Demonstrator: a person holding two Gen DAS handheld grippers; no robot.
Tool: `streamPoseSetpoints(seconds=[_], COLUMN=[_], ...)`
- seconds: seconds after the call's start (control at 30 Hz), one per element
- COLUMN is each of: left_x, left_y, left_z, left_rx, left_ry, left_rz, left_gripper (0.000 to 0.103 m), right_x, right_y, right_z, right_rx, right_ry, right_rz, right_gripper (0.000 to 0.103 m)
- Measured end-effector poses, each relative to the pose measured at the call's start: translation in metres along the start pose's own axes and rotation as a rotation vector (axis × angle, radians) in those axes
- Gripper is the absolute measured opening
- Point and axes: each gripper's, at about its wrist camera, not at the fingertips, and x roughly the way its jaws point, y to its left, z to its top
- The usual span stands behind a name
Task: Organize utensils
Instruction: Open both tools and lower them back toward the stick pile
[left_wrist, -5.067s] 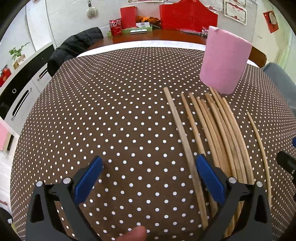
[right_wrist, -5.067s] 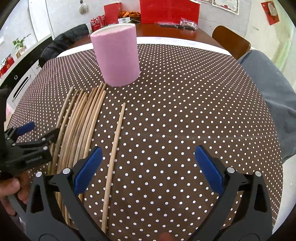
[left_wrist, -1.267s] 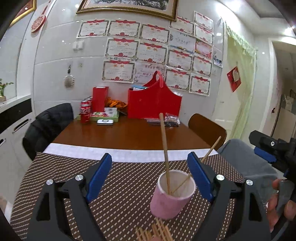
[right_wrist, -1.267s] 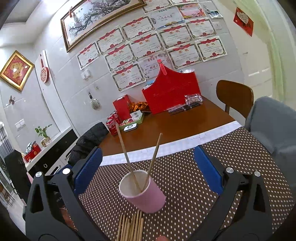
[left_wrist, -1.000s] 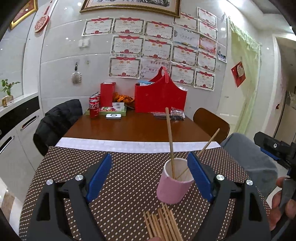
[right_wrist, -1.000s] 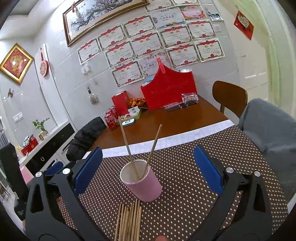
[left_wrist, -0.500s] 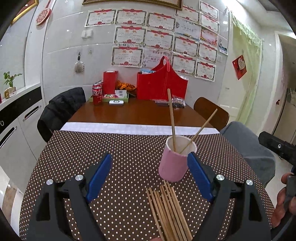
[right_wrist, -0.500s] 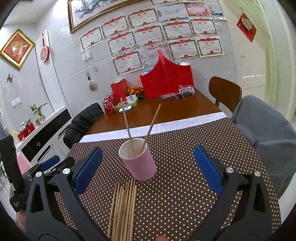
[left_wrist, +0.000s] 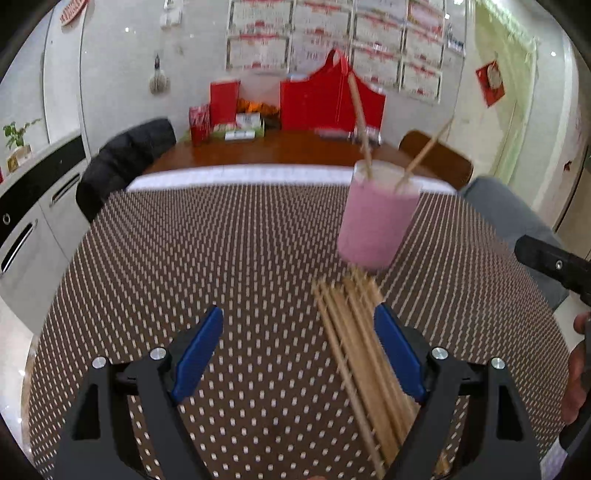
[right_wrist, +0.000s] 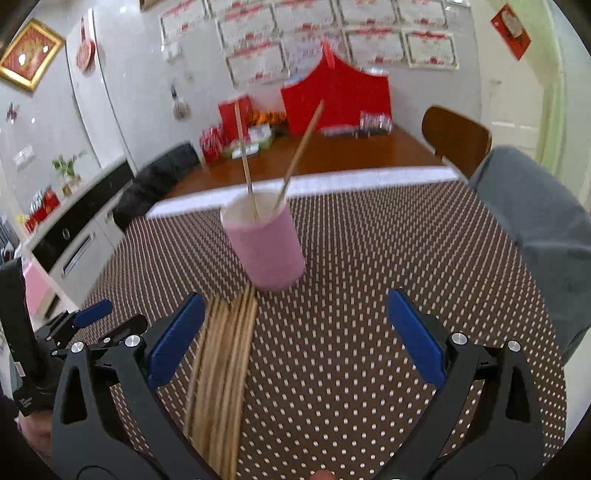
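A pink cup stands on the brown dotted tablecloth with two wooden chopsticks leaning in it. It also shows in the right wrist view. A row of several loose chopsticks lies on the cloth in front of the cup, also seen in the right wrist view. My left gripper is open and empty above the cloth, its right finger over the row. My right gripper is open and empty, its left finger over the row.
A second wooden table behind holds red boxes, cans and a red bag. A black jacket on a chair is at the left, a brown chair at the right. A grey-clad leg lies by the table's right edge.
Both grippers have tilted down and moved closer to the table. The cup and the chopstick row now sit larger and nearer the fingers. Both stay open and empty.
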Motion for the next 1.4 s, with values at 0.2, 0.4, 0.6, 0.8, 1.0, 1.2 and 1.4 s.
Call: streamPoseSetpoints(seconds=[0.2, 0.4, 0.6, 0.8, 1.0, 1.2, 1.4], left_x=[0.024, 0.043, 0.045, 0.043, 0.045, 0.046, 0.045], left_y=[-0.004, -0.012, -0.014, -0.013, -0.009, -0.007, -0.009], left_z=[-0.026, -0.044, -0.049, -0.05, -0.05, -0.048, -0.048], left_rx=[0.035, 0.072, 0.094, 0.104, 0.089, 0.075, 0.097], left_ry=[0.105, 0.17, 0.159, 0.149, 0.151, 0.153, 0.154], left_rz=[0.024, 0.032, 0.024, 0.029, 0.018, 0.016, 0.018], left_gripper=[0.083, 0.083, 0.083, 0.083, 0.083, 0.083, 0.083], right_x=[0.025, 0.051, 0.073, 0.087, 0.093, 0.106, 0.106], right_y=[-0.002, 0.002, 0.017, 0.023, 0.025, 0.036, 0.022], right_z=[-0.021, -0.042, -0.058, -0.07, -0.073, -0.071, -0.068], right_rx=[-0.017, -0.06, -0.139, -0.196, -0.221, -0.277, -0.257], right_ry=[0.091, 0.202, 0.278, 0.31, 0.313, 0.316, 0.32], right_rz=[-0.009, 0.0, 0.018, -0.016, -0.025, -0.056, -0.07], right_gripper=[0.097, 0.097, 0.097, 0.097, 0.097, 0.097, 0.097])
